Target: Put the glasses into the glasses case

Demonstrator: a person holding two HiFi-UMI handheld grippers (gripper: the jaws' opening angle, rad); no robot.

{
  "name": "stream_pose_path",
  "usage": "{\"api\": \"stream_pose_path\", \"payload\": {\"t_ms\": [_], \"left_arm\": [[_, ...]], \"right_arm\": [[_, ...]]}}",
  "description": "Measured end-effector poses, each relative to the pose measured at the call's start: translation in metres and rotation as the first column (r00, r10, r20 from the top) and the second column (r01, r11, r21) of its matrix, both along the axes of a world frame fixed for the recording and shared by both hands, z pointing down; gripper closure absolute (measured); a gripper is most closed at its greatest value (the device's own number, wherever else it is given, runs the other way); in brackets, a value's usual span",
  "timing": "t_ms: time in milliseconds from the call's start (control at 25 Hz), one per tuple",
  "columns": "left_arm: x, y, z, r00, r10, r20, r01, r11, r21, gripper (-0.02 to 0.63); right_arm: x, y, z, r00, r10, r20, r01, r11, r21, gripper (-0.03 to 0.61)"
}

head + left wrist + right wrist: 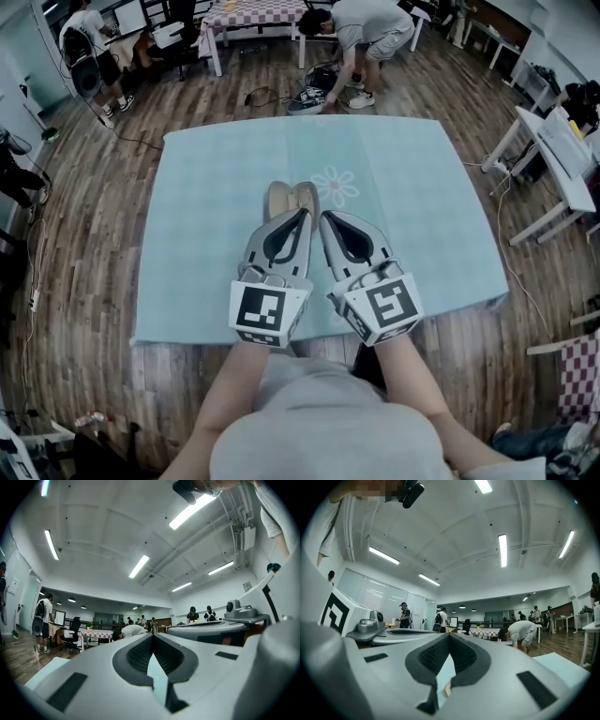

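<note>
The person wears a grey short-sleeved shirt point(314, 422); the left tool point(305, 216) and right tool point(326, 219) are pale grey, with black ribbed pads point(136, 656) and black-and-white marker cubes point(267, 314).

I've got the left gripper point(302, 213) and right gripper point(326, 217) just beside each other, jaws together, so no lane btwn them. Only obstacle on the pale-blue checked cloth-covered table point(422, 206) is a tan oval glasses case point(279, 199), just past the left tips at 12 o'c. Cloth lies open at 9, 3 and far 12. Off-table, a person bent over point(370, 33) at 1 and a white desk point(562, 159) at 3, both well apart.
</note>
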State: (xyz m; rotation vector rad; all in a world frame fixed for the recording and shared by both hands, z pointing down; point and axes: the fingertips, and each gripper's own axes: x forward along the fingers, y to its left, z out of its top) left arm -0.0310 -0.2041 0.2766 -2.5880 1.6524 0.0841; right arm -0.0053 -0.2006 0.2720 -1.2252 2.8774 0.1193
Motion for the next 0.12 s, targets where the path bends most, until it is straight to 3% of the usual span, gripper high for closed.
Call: {"api": "stream_pose_path", "payload": {"t_ms": [120], "left_arm": [[-0.0007, -0.0014, -0.0038, 1.000, 0.000, 0.001, 0.000, 1.000, 0.011, 0.604]], "right_arm": [[-0.0033, -0.0005, -0.0049, 1.000, 0.001, 0.005, -0.001, 1.000, 0.006, 0.572]]}}
